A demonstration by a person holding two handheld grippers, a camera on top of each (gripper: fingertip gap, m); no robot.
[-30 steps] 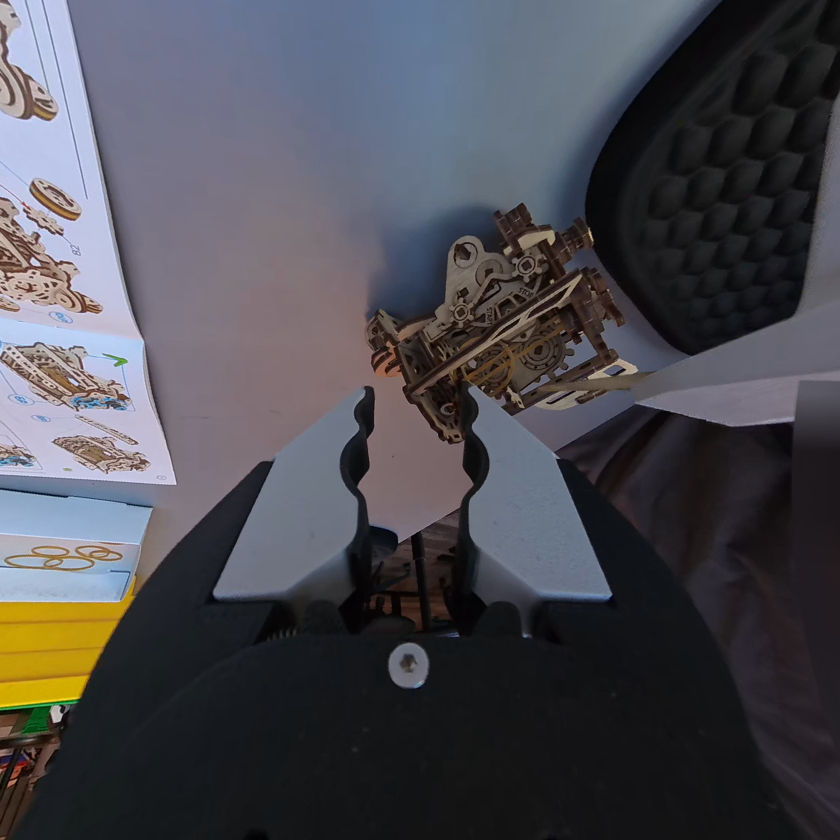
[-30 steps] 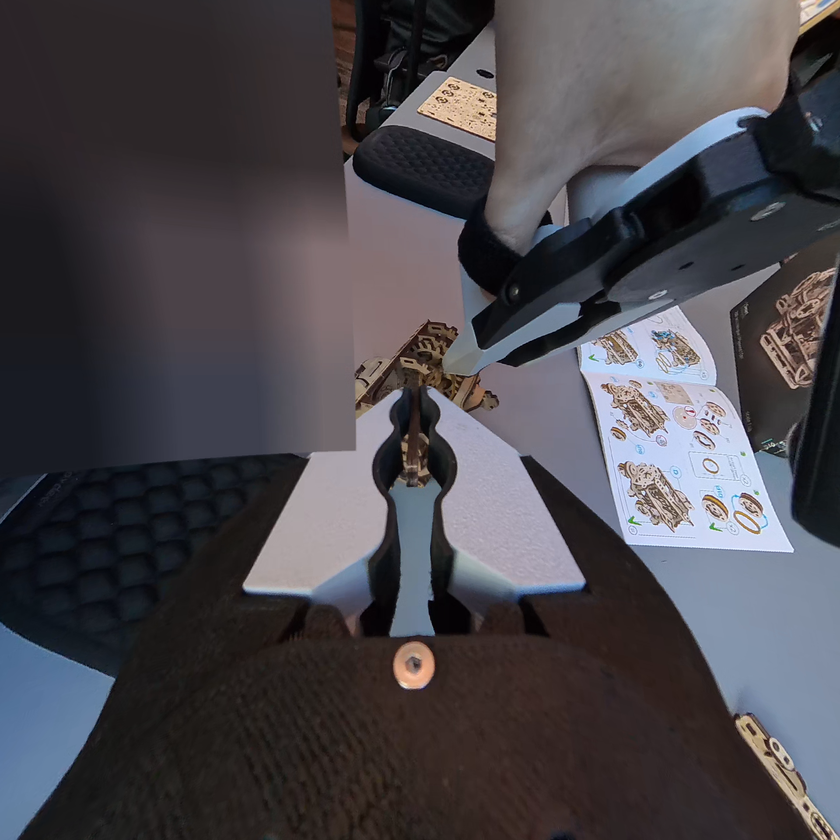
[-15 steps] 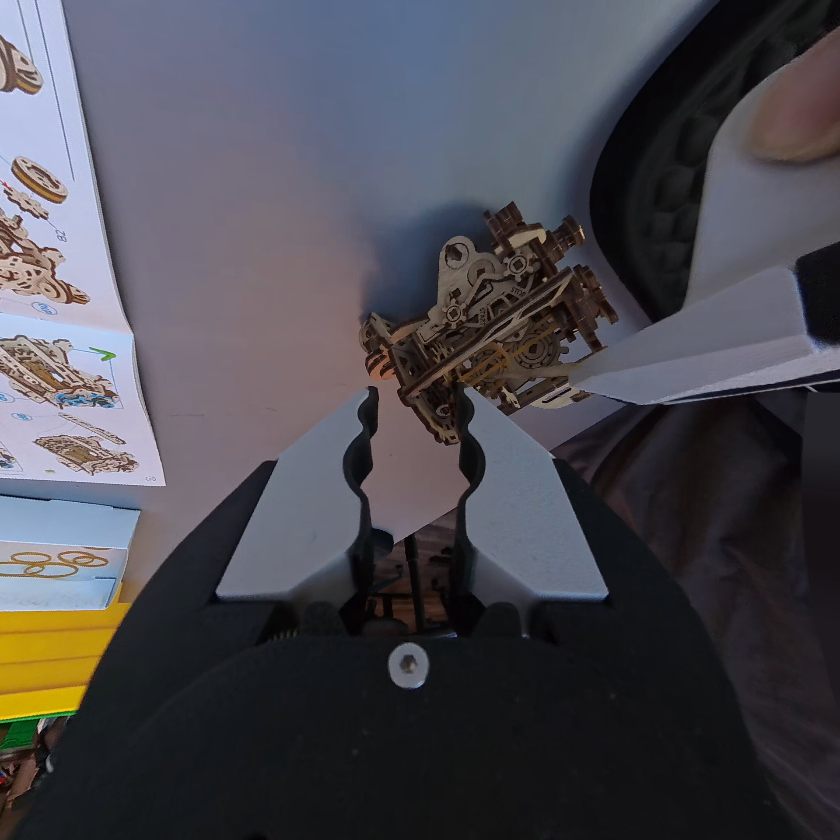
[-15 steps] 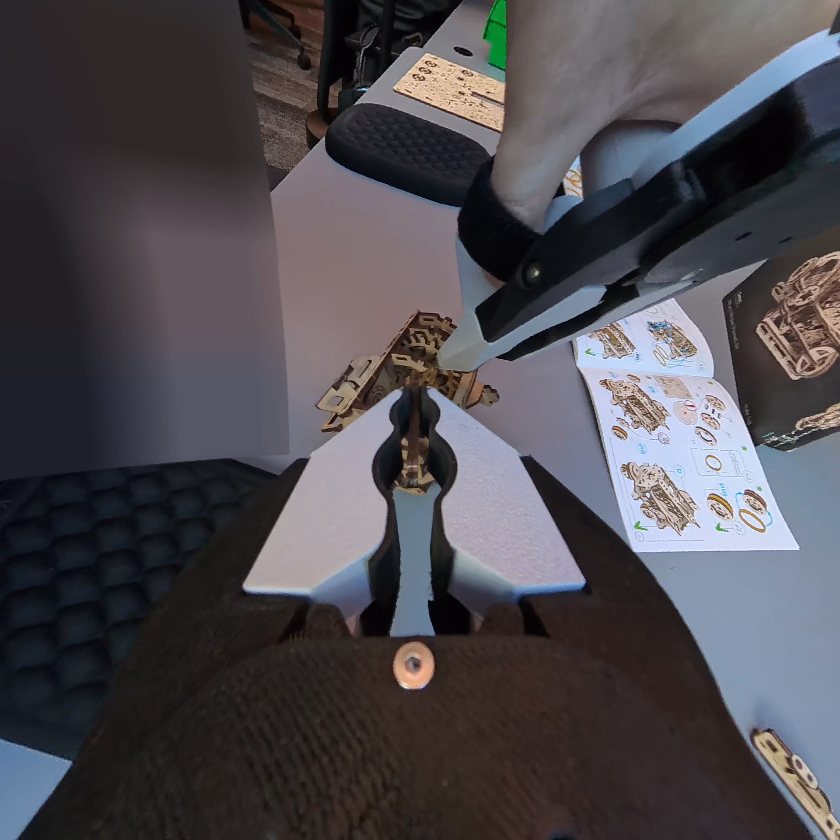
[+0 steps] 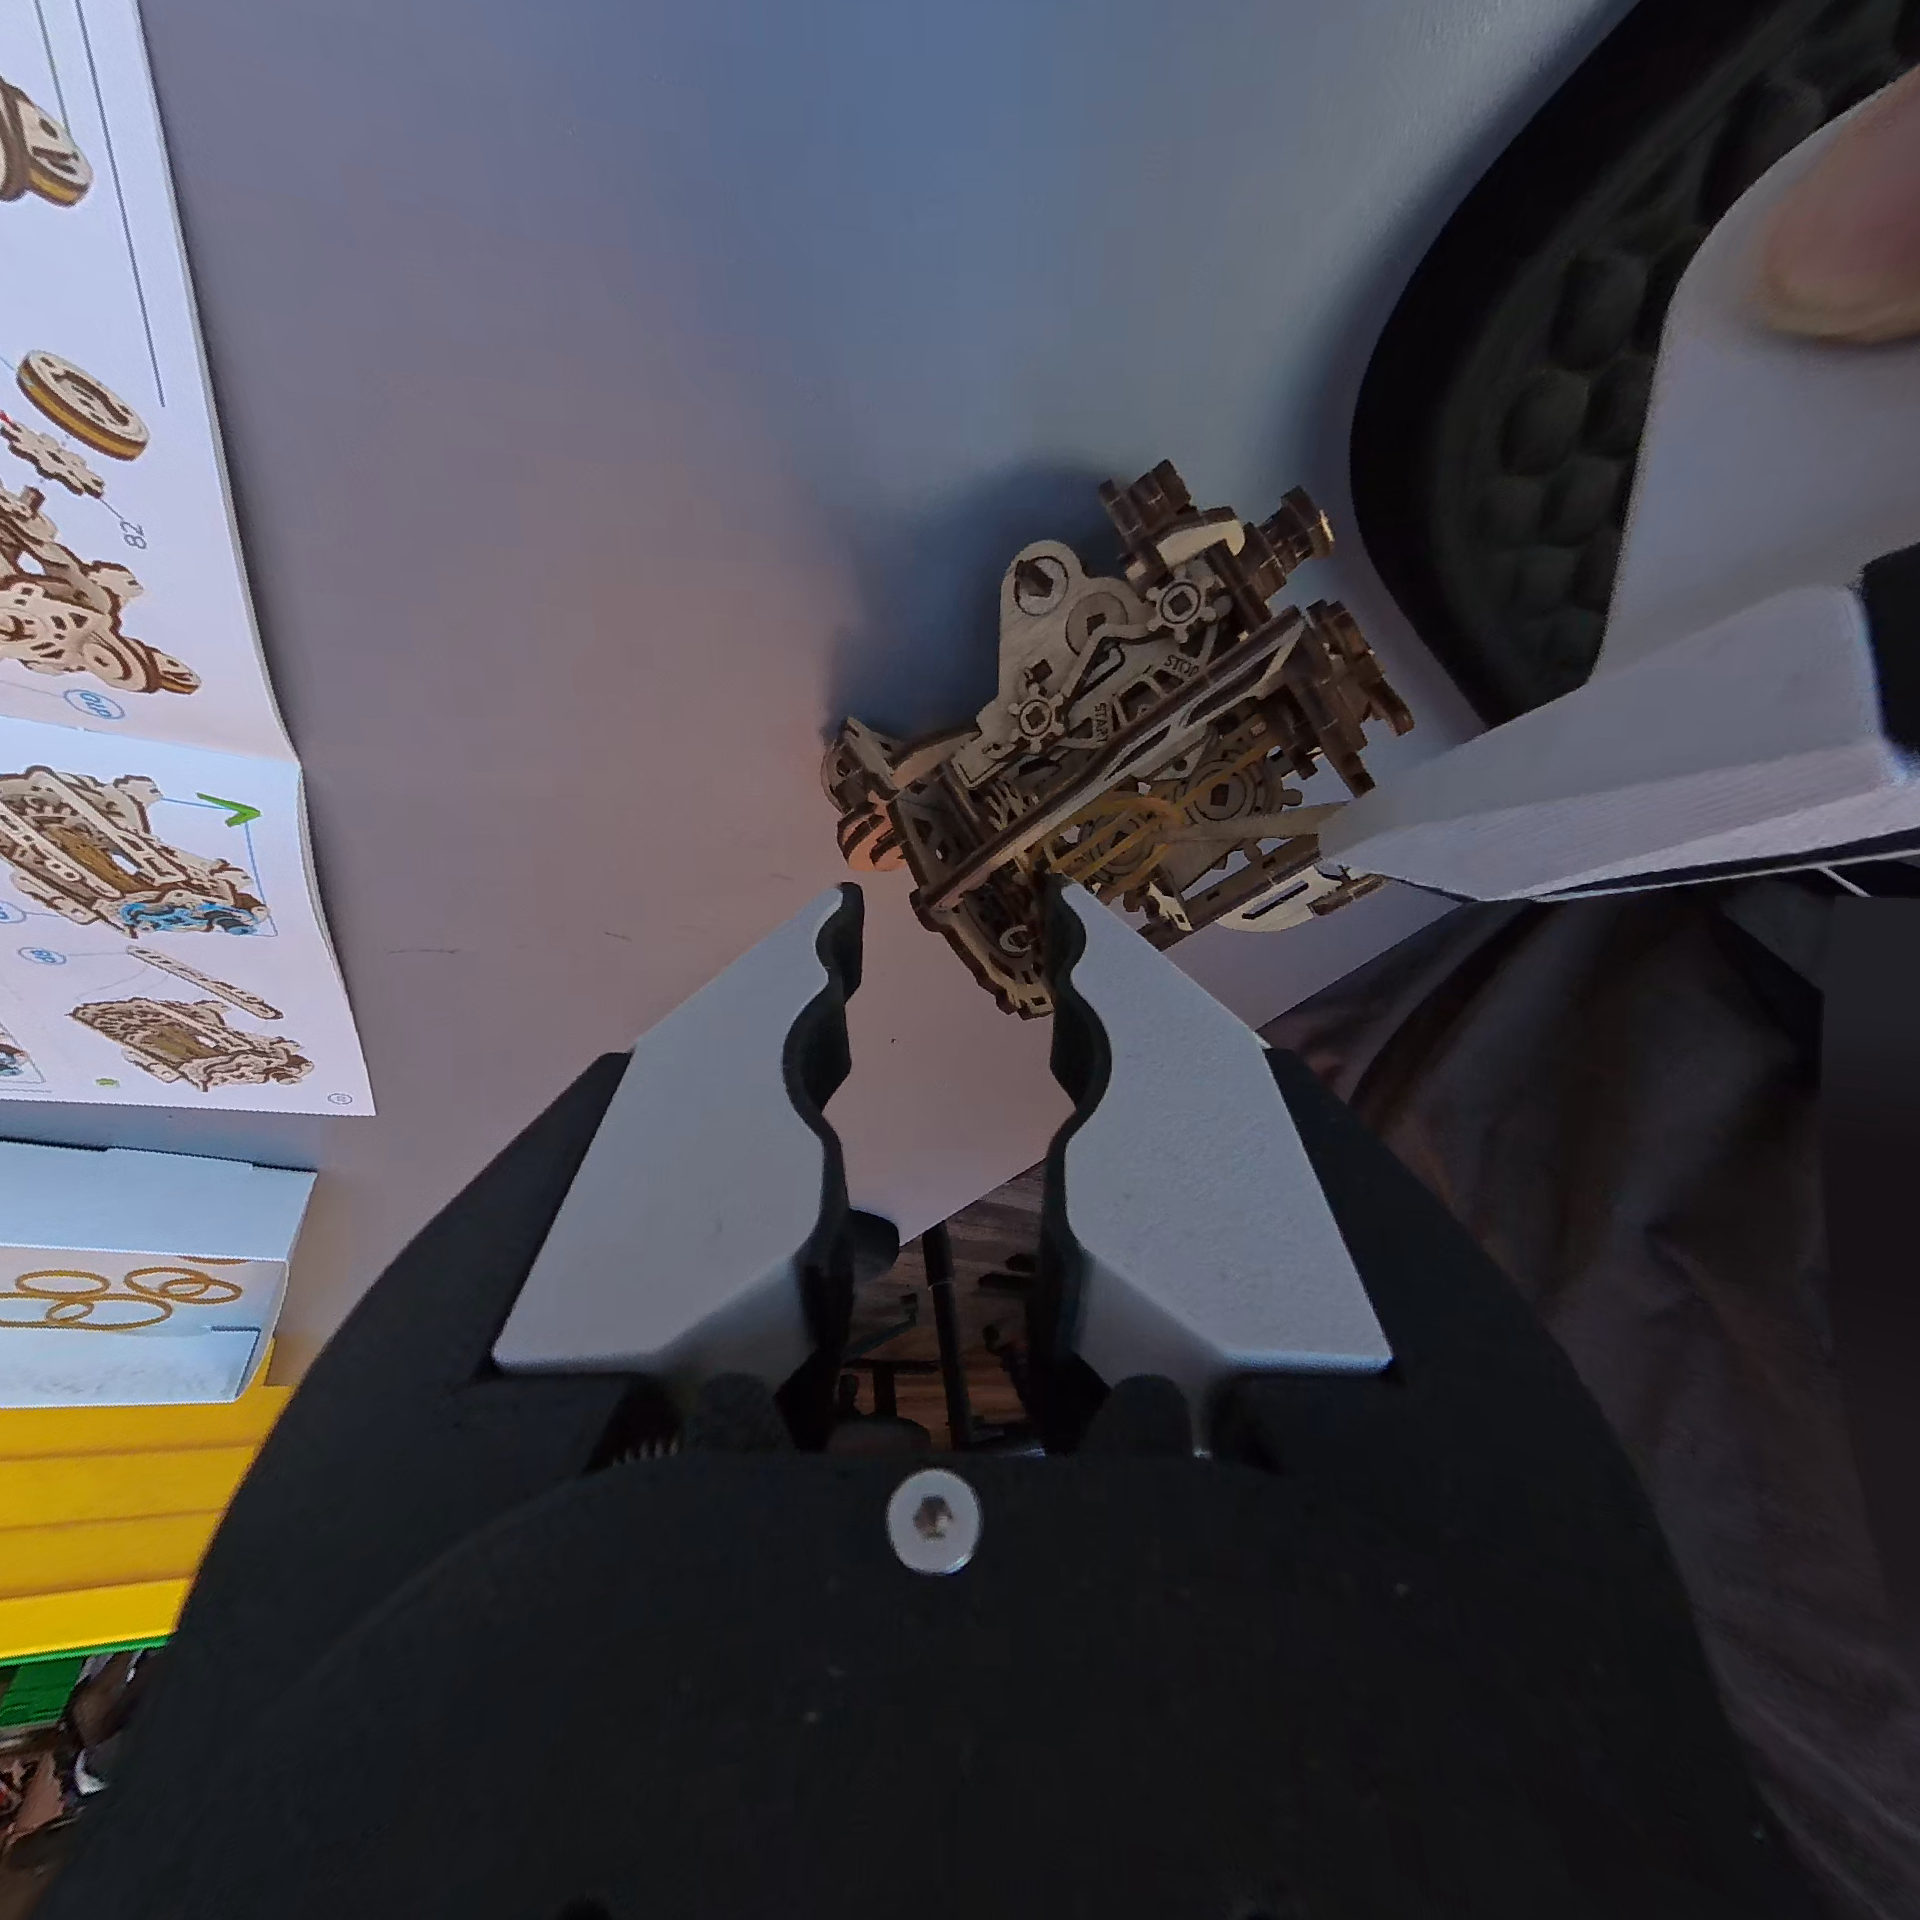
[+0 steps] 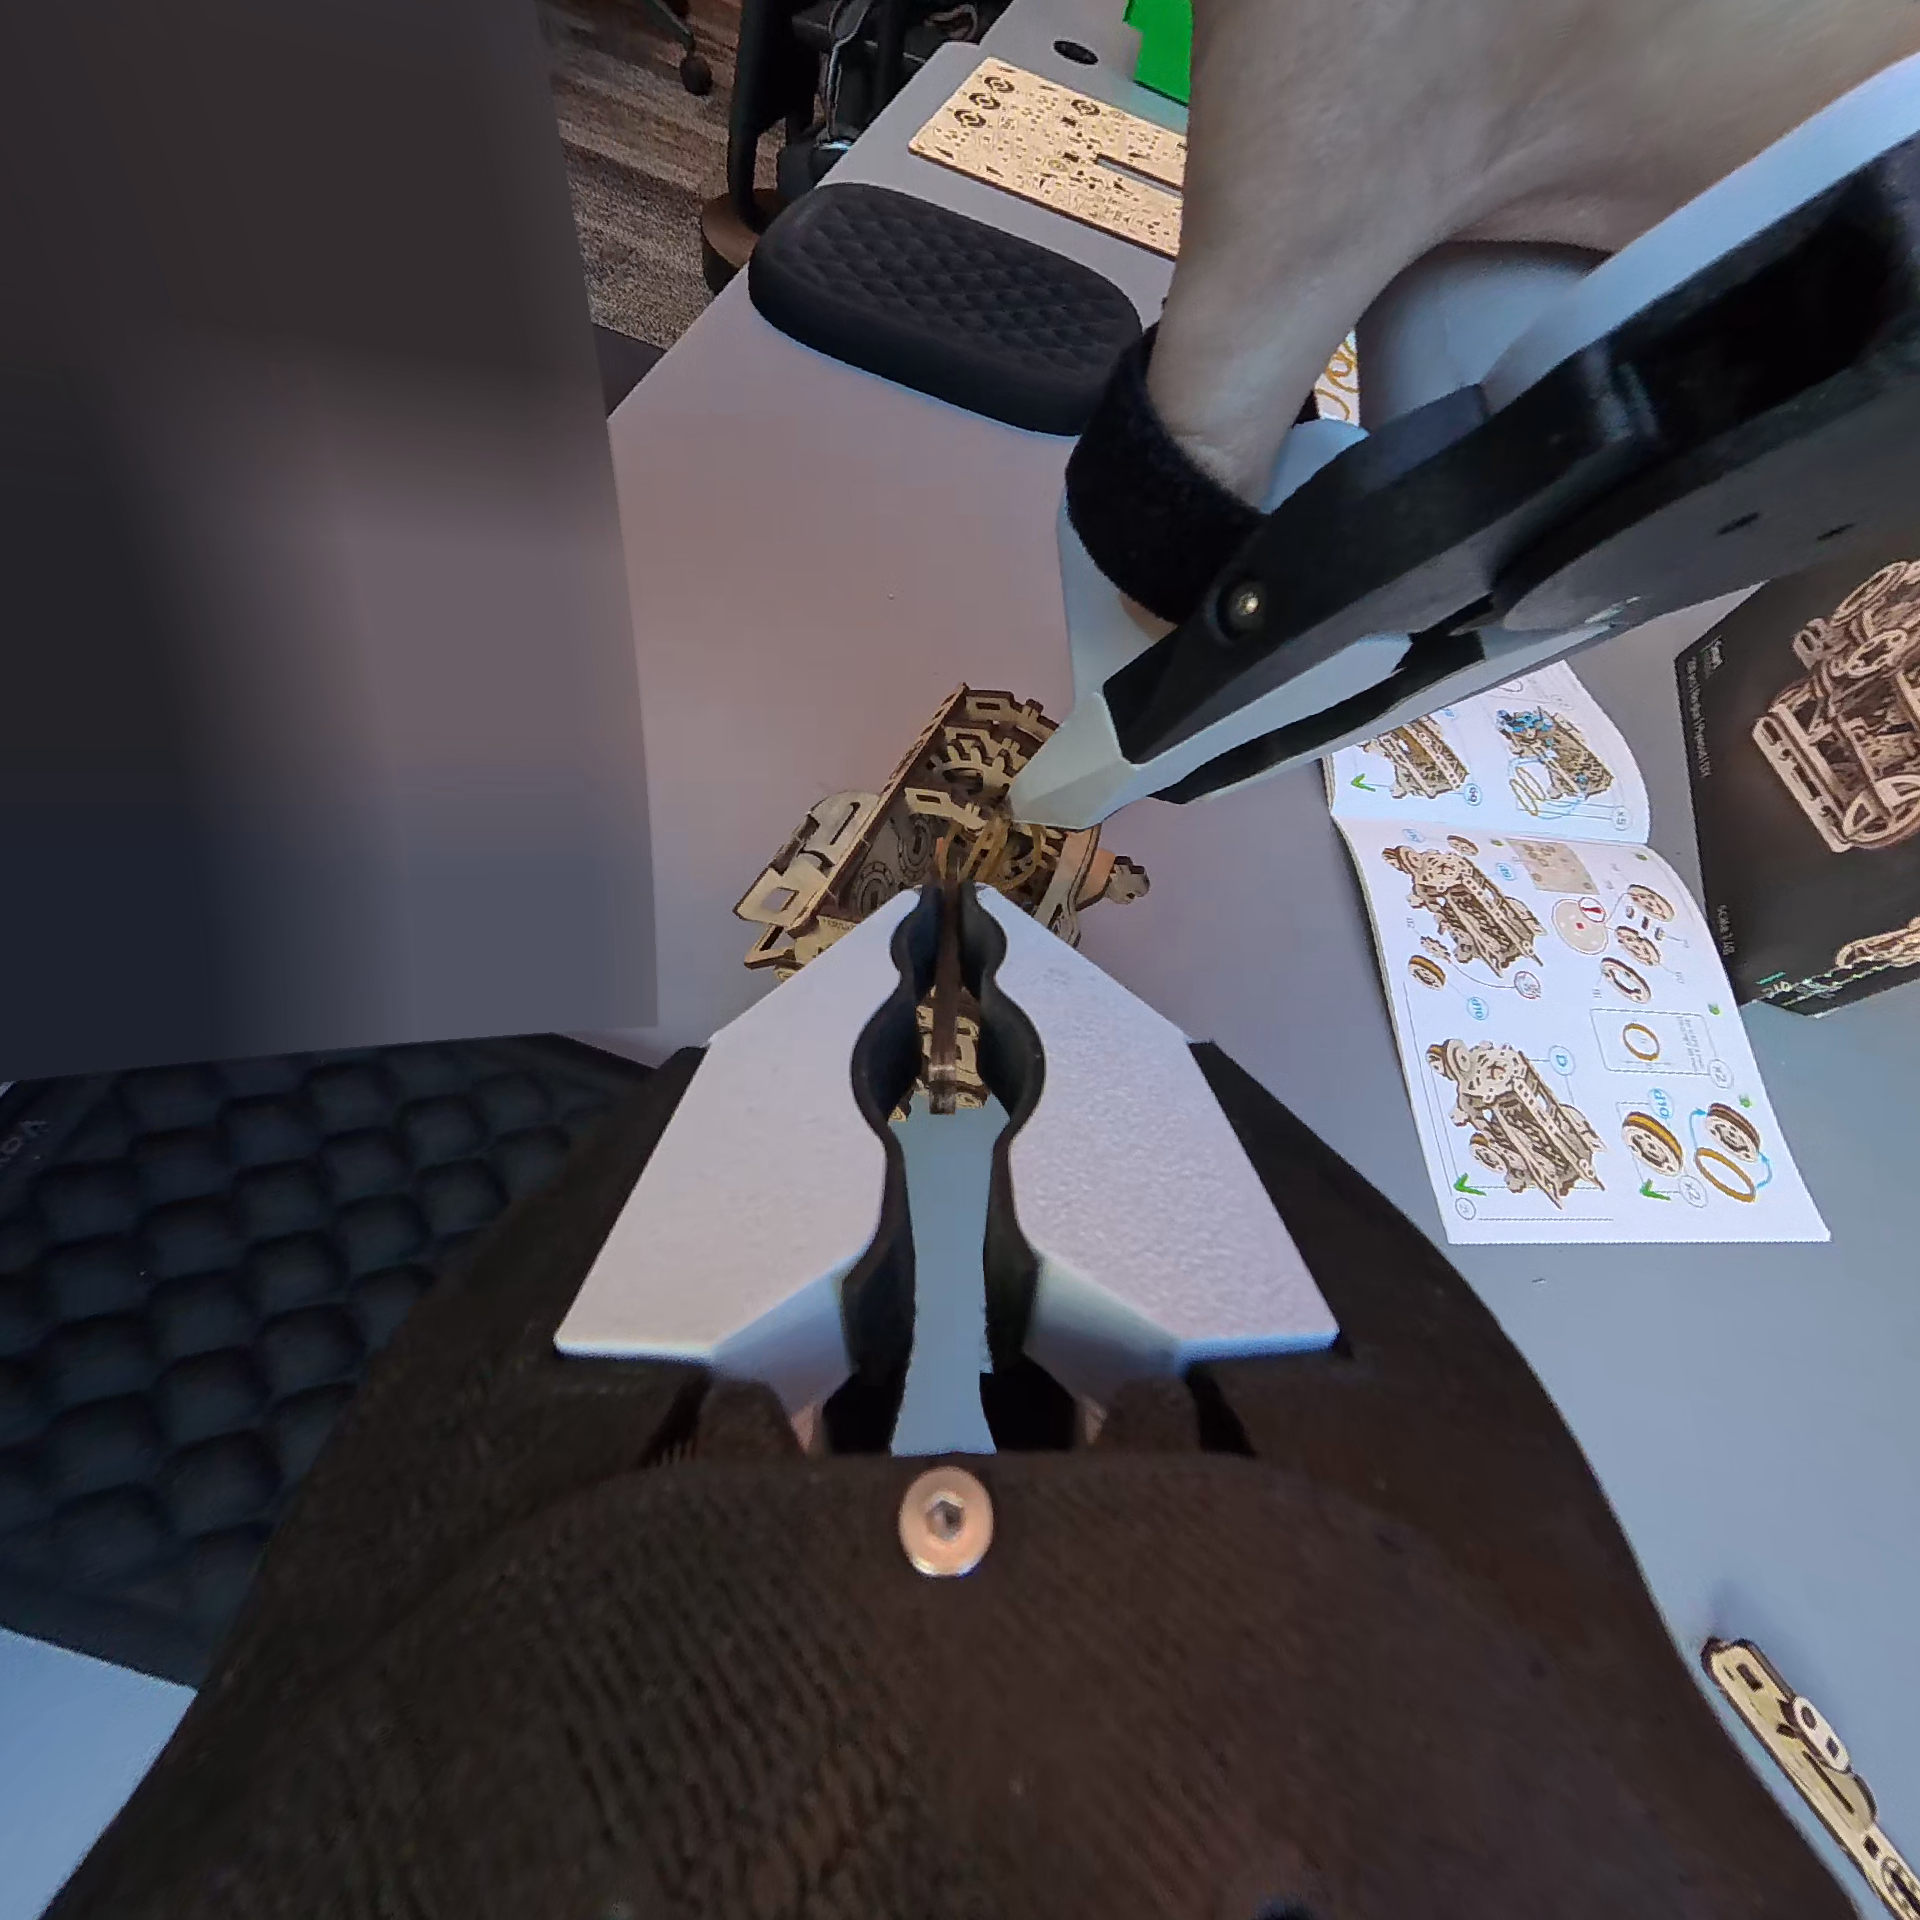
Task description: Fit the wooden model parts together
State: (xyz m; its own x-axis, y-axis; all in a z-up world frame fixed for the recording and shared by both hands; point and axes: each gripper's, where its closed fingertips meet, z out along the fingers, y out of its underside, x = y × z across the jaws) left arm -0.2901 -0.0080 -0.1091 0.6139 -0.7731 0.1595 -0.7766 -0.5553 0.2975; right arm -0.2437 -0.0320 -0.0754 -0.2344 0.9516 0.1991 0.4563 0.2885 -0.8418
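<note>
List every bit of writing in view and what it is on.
I won't copy writing; here is where it stands.
Wooden model: two short engraved words on its side plate.
Instruction booklet: step numbers beside drawings.
Black box: small print along its edge.
Wooden parts sheet: too small to read.

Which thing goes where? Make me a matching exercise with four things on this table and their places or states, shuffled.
Things:
1. wooden model
2. thin wooden strip
3. instruction booklet
4. wooden parts sheet

Places or states:
A. clamped in the right gripper
B. lying open on the table
C. beyond the black pad
D. at the tips of the open left gripper

Pairs: 1-D, 2-A, 3-B, 4-C
</note>
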